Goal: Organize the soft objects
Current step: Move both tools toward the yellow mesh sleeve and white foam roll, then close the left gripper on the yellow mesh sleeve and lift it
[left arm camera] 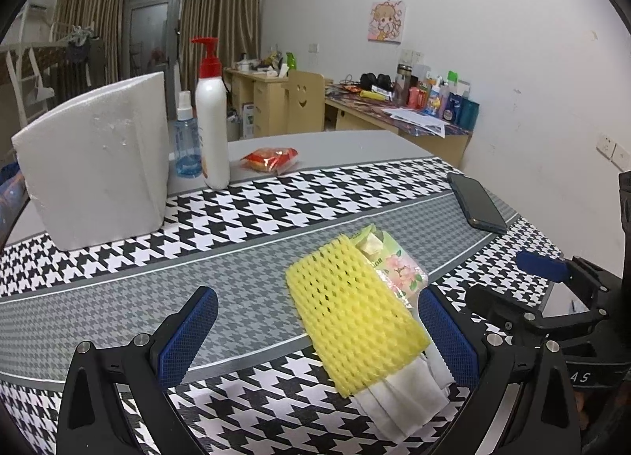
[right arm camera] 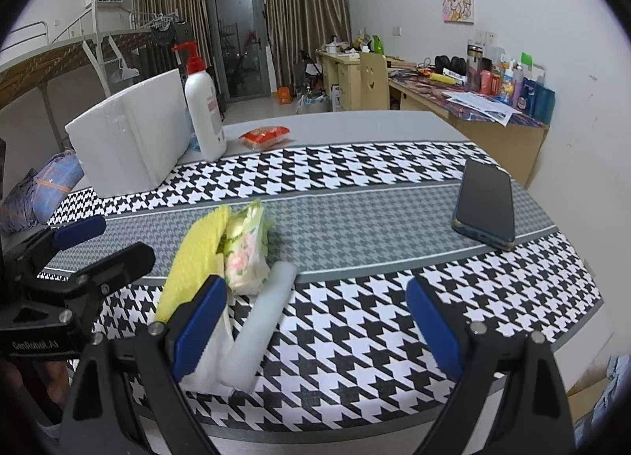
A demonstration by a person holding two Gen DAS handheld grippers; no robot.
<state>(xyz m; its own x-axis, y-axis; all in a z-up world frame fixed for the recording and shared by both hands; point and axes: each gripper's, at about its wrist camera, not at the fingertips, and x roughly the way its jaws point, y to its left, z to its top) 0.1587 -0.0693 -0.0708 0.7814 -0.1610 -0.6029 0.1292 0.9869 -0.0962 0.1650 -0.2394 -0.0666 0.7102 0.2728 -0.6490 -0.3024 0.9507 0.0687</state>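
Note:
A yellow foam net sleeve [left arm camera: 351, 317] lies on the houndstooth tablecloth, over a floral tissue pack [left arm camera: 398, 265] and white foam sheets [left arm camera: 402, 396]. My left gripper [left arm camera: 315, 340] is open, its jaws wide to either side of the sleeve. In the right wrist view the sleeve [right arm camera: 193, 254], the tissue pack [right arm camera: 246, 254] and a rolled white foam piece [right arm camera: 260, 325] lie just left of centre. My right gripper [right arm camera: 315, 329] is open and empty, its left finger [right arm camera: 197, 329] beside the pile.
A white foam box [left arm camera: 98, 163] stands at the back left, with a pump bottle [left arm camera: 211, 116], a blue spray bottle [left arm camera: 187, 139] and a red snack packet [left arm camera: 272, 159] behind. A black phone [left arm camera: 475, 202] lies at the right, also in the right wrist view [right arm camera: 487, 202].

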